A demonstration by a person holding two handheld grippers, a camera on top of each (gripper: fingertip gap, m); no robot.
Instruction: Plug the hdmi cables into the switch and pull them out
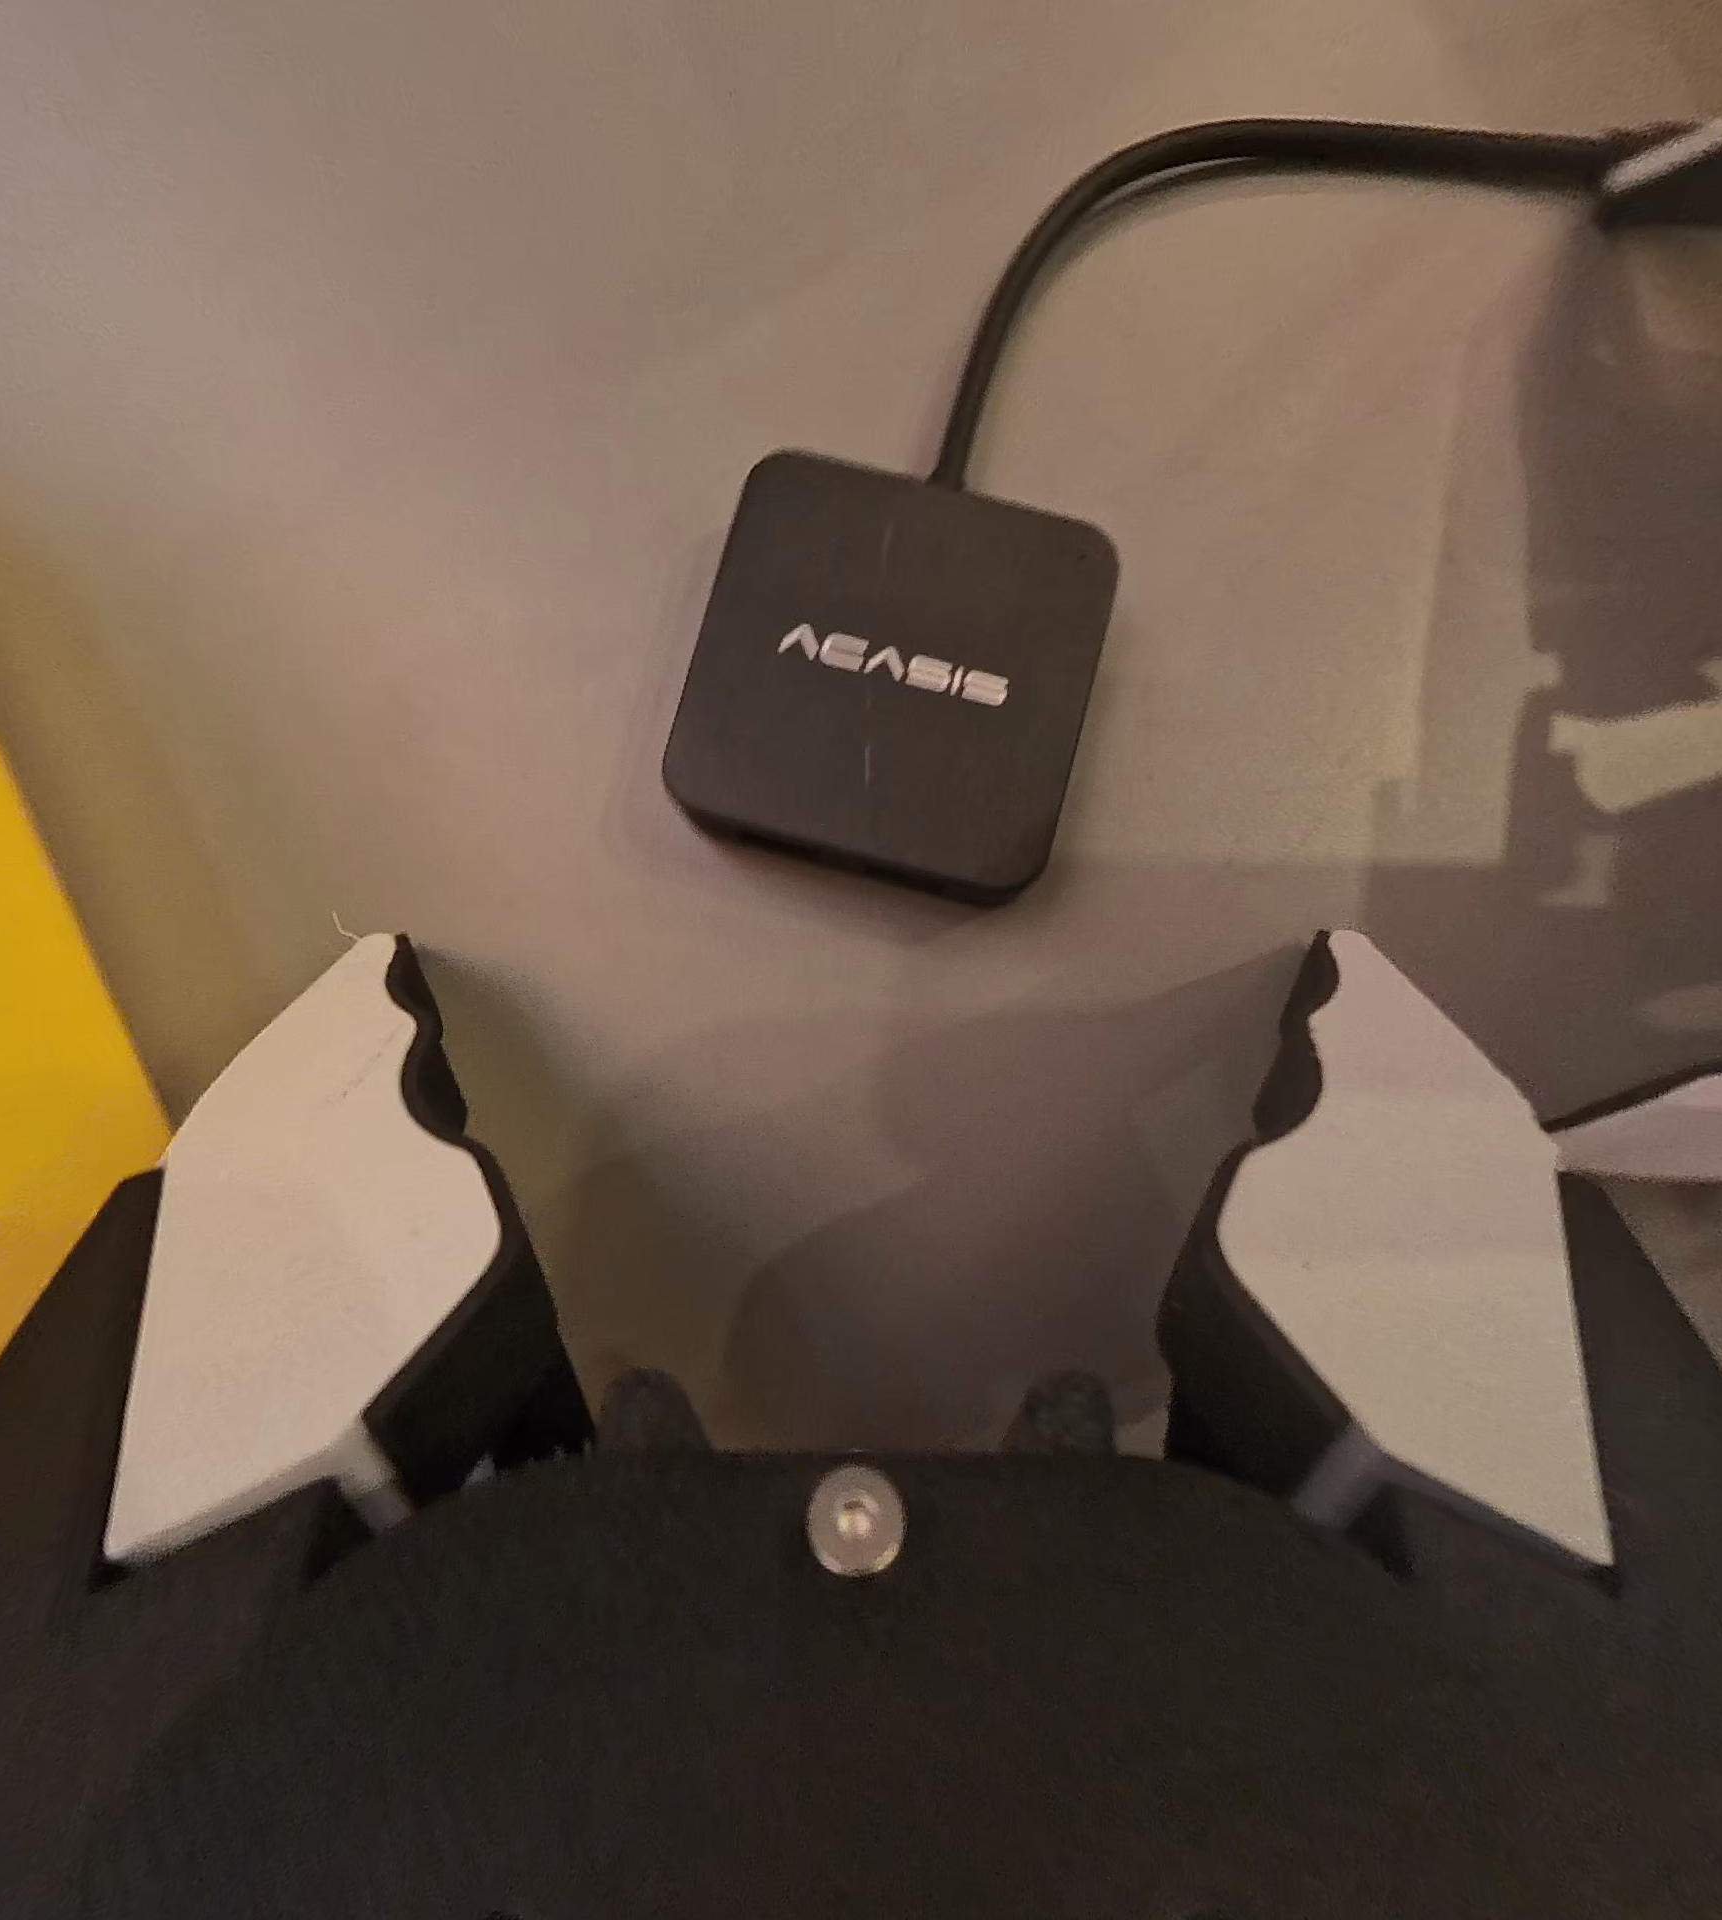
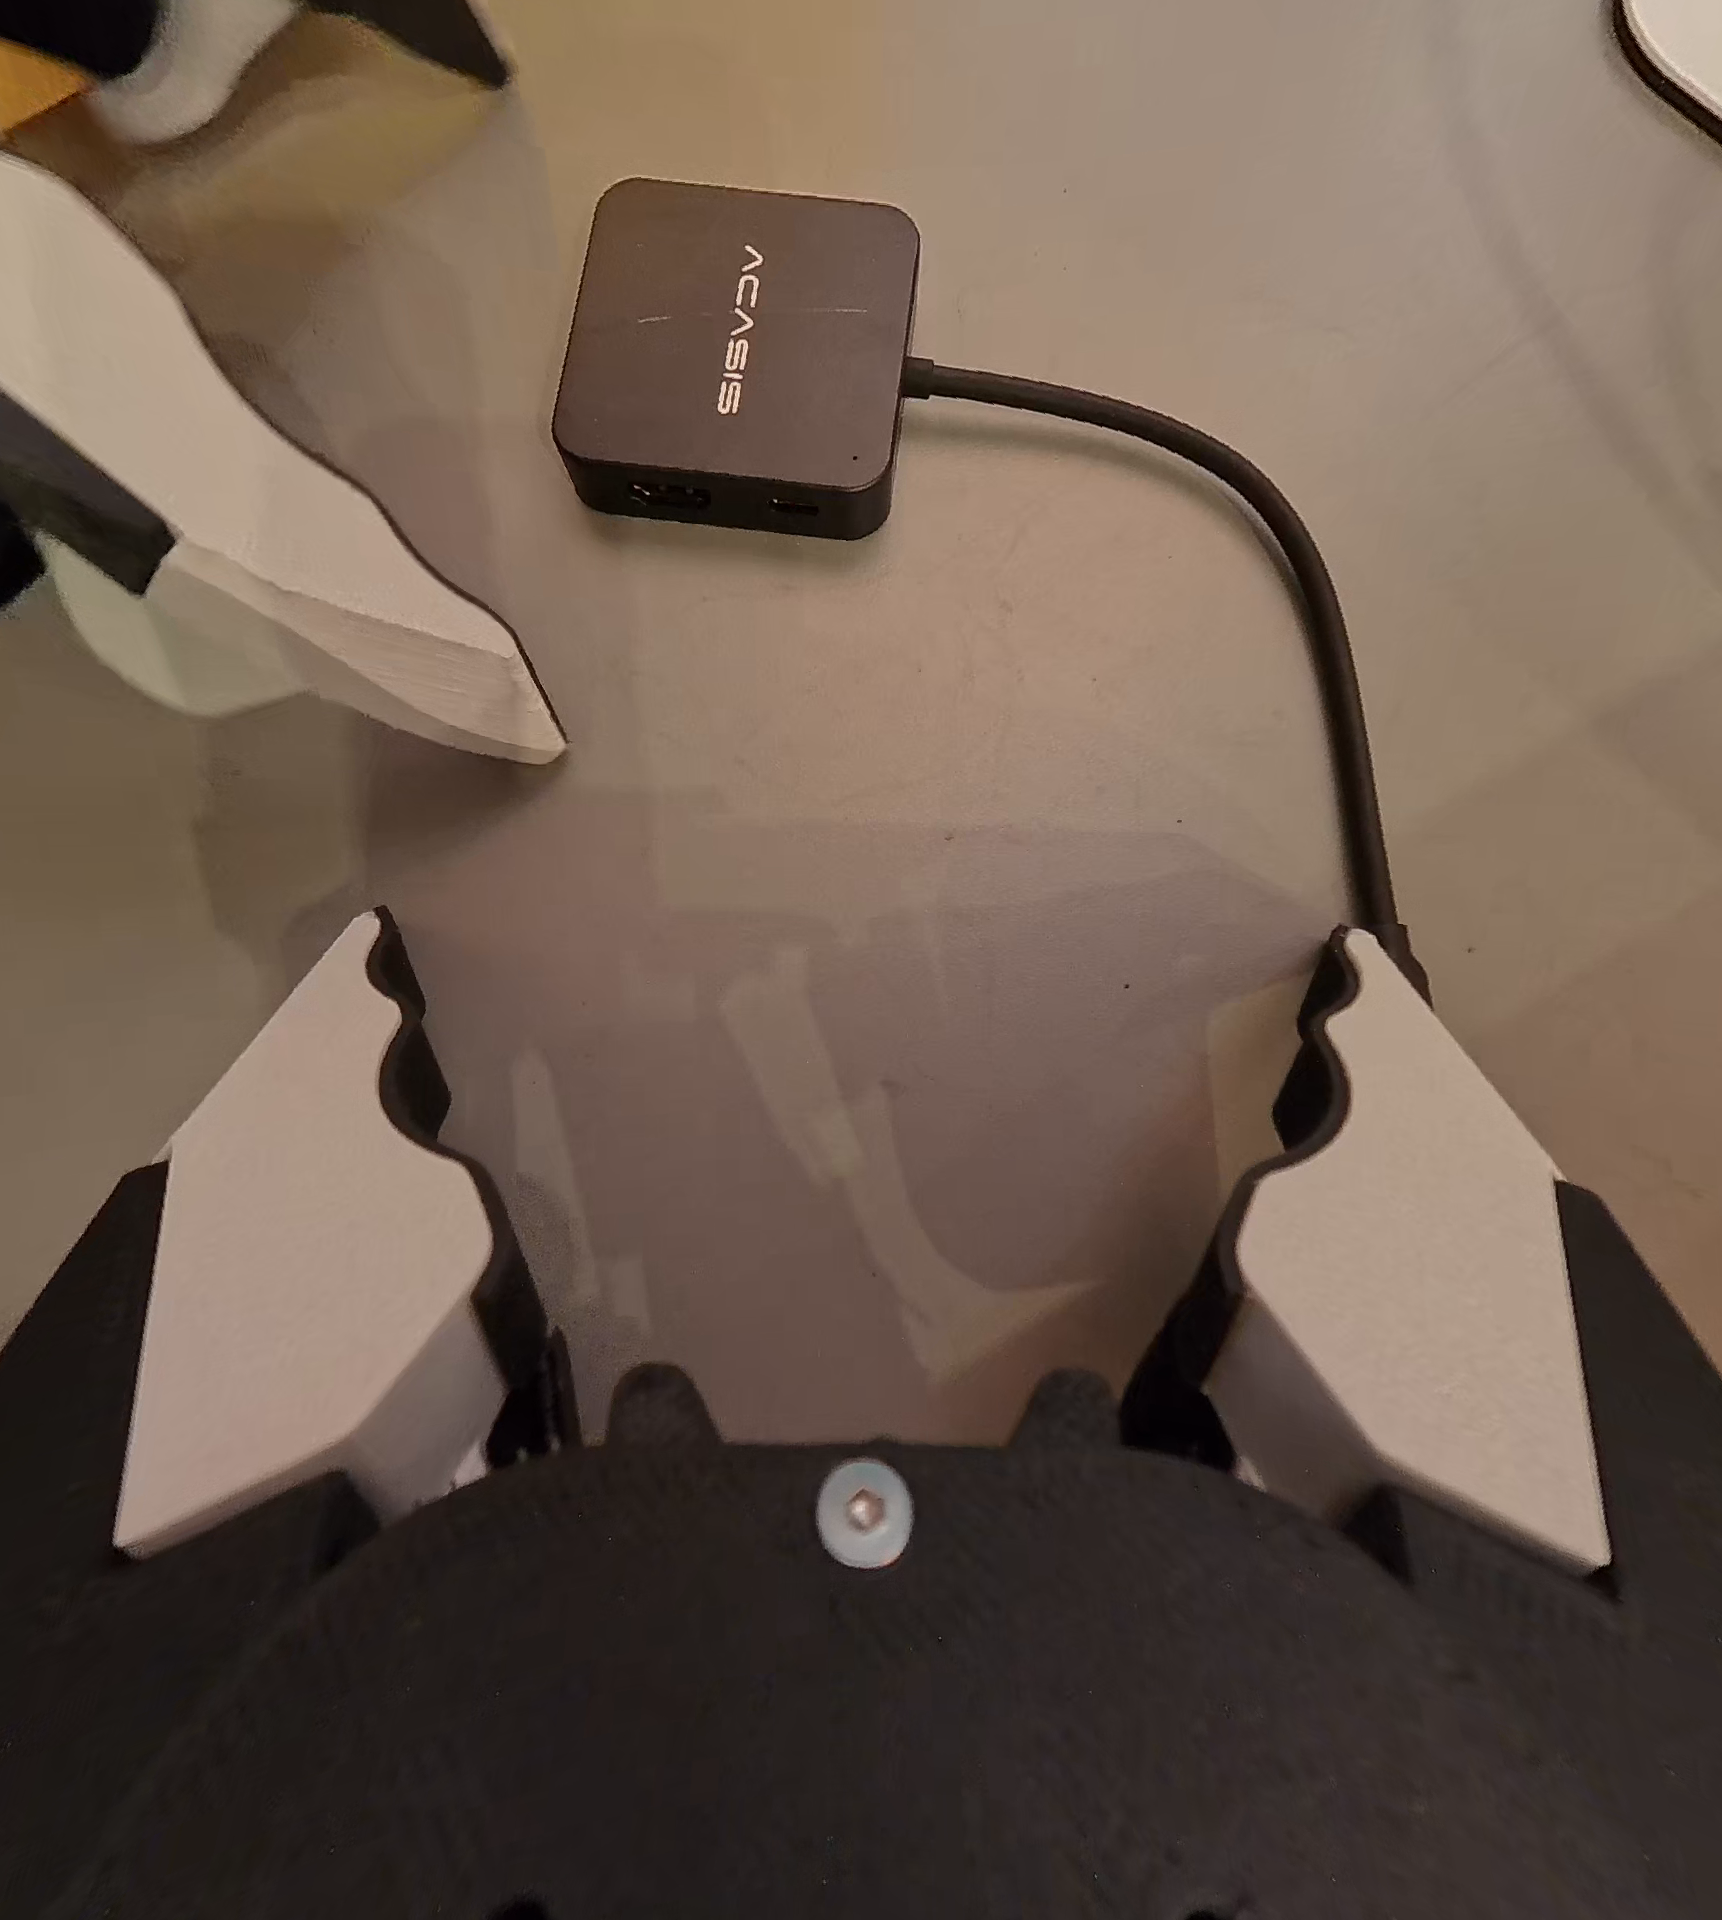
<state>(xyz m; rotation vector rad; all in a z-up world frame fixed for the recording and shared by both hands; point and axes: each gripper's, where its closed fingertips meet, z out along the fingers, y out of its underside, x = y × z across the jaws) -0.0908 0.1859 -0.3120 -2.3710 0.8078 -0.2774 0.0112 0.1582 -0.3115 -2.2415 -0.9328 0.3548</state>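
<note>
Your left gripper [image 1: 862, 940] and right gripper [image 2: 857, 925] both stand wide apart, empty. The black switch [image 2: 737, 358] lies flat on the table [image 2: 1044, 727], its cable [image 2: 1283, 530] passing beside your right gripper.

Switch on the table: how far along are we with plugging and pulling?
Done: nothing visible; the switch lies flat on the table, and the two ports on the side facing the right gripper are empty. Only its own cable is attached. In hand: nothing; the left gripper and right gripper are both open and empty, short of the switch. Left: every plug-in and pull-out.
</note>
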